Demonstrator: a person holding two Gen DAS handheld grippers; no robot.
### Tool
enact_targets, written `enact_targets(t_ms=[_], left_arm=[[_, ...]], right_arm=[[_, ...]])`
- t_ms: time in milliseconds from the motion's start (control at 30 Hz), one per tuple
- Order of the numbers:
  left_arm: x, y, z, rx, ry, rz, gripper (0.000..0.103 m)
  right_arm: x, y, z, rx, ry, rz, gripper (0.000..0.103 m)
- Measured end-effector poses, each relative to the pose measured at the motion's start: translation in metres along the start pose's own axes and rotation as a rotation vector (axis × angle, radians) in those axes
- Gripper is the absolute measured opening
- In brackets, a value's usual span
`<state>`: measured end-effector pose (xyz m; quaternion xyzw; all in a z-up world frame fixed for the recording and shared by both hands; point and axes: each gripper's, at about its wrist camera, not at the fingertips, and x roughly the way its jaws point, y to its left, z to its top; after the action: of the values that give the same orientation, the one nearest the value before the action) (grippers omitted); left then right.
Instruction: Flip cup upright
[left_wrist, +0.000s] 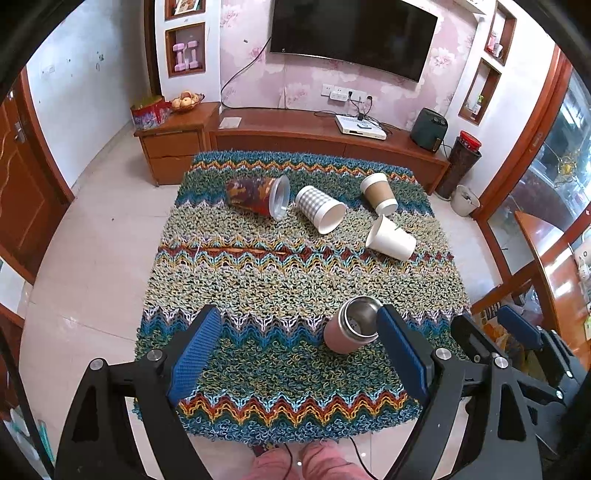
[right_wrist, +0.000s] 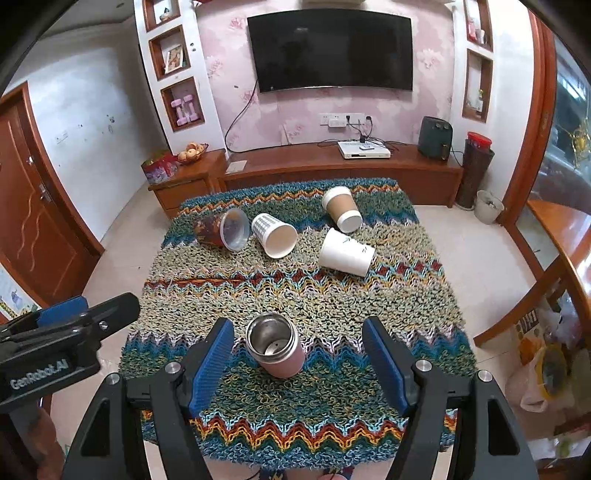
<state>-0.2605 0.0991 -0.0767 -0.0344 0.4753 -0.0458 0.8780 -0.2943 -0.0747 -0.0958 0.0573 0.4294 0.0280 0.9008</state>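
Note:
A pink steel-lined cup stands upright on the near part of the woven cloth, between my right gripper's open fingers. In the left wrist view the same cup is beside the right finger of my open, empty left gripper. Four cups lie on their sides further back: a dark patterned cup, a checked paper cup, a brown-sleeved paper cup and a white paper cup.
The table is covered by a shaggy zigzag cloth. A wooden TV cabinet stands behind it, a wooden door on the left, wooden furniture on the right. Tiled floor surrounds the table.

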Motion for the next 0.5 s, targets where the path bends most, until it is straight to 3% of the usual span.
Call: enact_targets(t_ms=[500], left_arm=[[-0.02, -0.017, 0.022, 0.001, -0.014, 0.043, 0.088]], right_arm=[[-0.027, -0.006, 0.043, -0.031, -0.02, -0.027, 0.073]])
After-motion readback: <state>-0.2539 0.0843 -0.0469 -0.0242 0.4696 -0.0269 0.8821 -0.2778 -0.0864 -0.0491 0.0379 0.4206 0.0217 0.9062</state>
